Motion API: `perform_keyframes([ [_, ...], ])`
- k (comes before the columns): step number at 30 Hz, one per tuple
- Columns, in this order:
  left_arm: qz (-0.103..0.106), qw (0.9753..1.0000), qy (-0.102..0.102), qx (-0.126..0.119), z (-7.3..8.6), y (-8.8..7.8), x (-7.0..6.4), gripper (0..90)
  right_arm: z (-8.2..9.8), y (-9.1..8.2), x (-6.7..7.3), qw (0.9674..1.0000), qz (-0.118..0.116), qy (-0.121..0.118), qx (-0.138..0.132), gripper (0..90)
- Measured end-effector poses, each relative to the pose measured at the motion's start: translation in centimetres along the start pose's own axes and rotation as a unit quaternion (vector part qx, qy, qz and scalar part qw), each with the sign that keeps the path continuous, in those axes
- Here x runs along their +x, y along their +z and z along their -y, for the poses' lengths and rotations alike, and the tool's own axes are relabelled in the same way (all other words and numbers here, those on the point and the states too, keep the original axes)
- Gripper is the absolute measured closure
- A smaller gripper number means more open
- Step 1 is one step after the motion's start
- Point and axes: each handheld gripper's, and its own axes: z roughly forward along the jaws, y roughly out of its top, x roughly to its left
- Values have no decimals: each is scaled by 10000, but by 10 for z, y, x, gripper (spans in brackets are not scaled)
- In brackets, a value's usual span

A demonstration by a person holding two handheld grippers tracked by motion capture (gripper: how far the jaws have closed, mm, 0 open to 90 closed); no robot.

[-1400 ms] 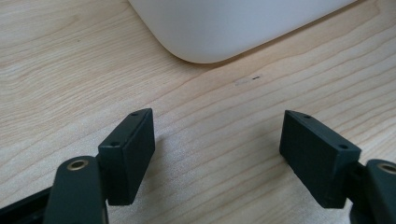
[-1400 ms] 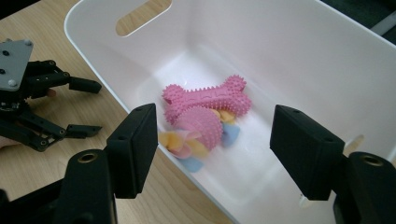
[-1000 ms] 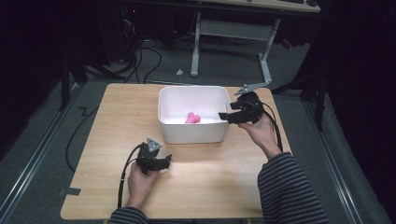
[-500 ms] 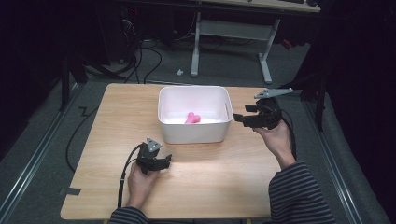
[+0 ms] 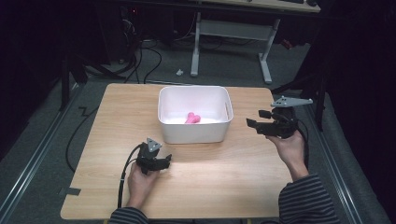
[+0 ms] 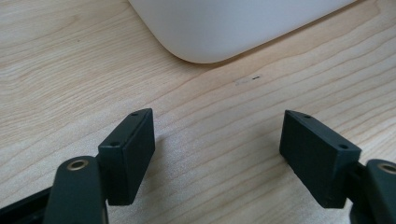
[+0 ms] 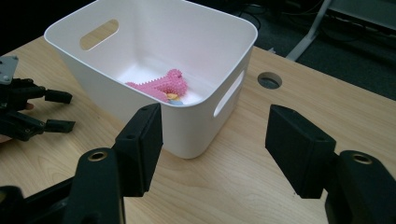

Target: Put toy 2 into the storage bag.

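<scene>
High view showed a wooden table (image 5: 210,186) with a white bin (image 5: 195,114) standing near its far middle. A pink spiky toy (image 5: 192,118) lay on the floor of the bin, apart from the walls as far as could be told. The right gripper view confirmed the toy (image 7: 161,84) at the bottom of the bin (image 7: 154,70), with a small yellow-and-blue part at its near end, the nature of which could not be made out.

The right gripper (image 5: 258,119) was held above the table just off the bin's right side, pointing toward that wall. Its jaws stood wide apart with nothing between them; in its own view the bin's near corner and handle slot lay beyond the gap. The left gripper (image 5: 166,158) rested low over the table in front of the bin. Its jaws were likewise wide apart and empty, with bare wood between them and the bin's rounded lower corner (image 6: 219,28) just ahead.

Judgement: the toy was in the bin and neither gripper had hold of anything, so the placing step appeared complete and the right hand stood clear of the bin. If the toy were to be fetched out, the next move would call for lifting a gripper over the rim, lowering it open around the toy and closing on its body without striking the wall.
</scene>
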Motion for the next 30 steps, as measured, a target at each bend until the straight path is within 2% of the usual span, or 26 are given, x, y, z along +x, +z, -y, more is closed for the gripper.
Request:
perform_keyframes([
  [6,0,10000,-2,-1,0,0,0,269,13,-12,-3,9999,125,55,-90,372],
  [9,0,10000,-1,-1,0,0,0,269,20,-17,-3,9997,101,147,-189,373],
  [19,1,10000,0,-1,0,0,0,268,45,-26,-1,9989,167,332,-277,375],
  [24,1,10000,1,0,0,0,0,268,59,-26,3,9985,195,395,-309,375],
  [30,3,10000,1,0,0,0,0,268,78,-17,9,9985,208,474,-203,375],
])
